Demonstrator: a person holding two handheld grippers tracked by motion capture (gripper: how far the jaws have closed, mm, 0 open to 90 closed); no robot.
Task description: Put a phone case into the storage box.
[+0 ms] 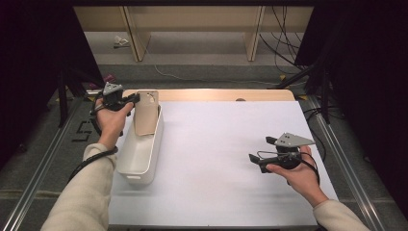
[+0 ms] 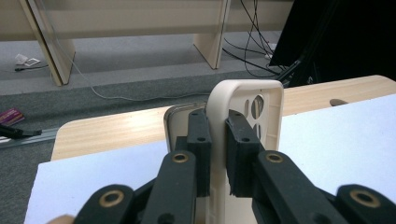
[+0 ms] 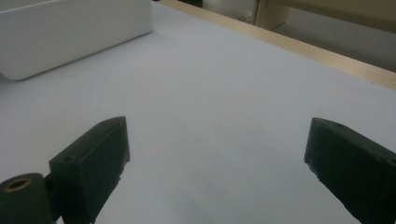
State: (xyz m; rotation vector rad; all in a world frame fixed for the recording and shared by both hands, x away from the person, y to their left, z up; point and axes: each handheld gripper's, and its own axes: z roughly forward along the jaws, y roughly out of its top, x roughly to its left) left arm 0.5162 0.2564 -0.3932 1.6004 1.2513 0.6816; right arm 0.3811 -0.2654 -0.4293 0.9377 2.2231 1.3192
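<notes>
Beige phone case (image 2: 243, 100) clamped edgewise by left gripper (image 2: 217, 135) over bin (image 1: 139, 159)

- 2 tongs: left tongs (image 1: 136, 98), right tongs (image 1: 260, 155)
- 1 beige phone case (image 1: 146, 113), clamped in the left tongs
- 1 white bin (image 1: 139, 156), directly below the left tongs, well apart from the right tongs
- 1 table (image 1: 216, 144) with 1 white sheet (image 1: 211, 192) under both tongs
</notes>
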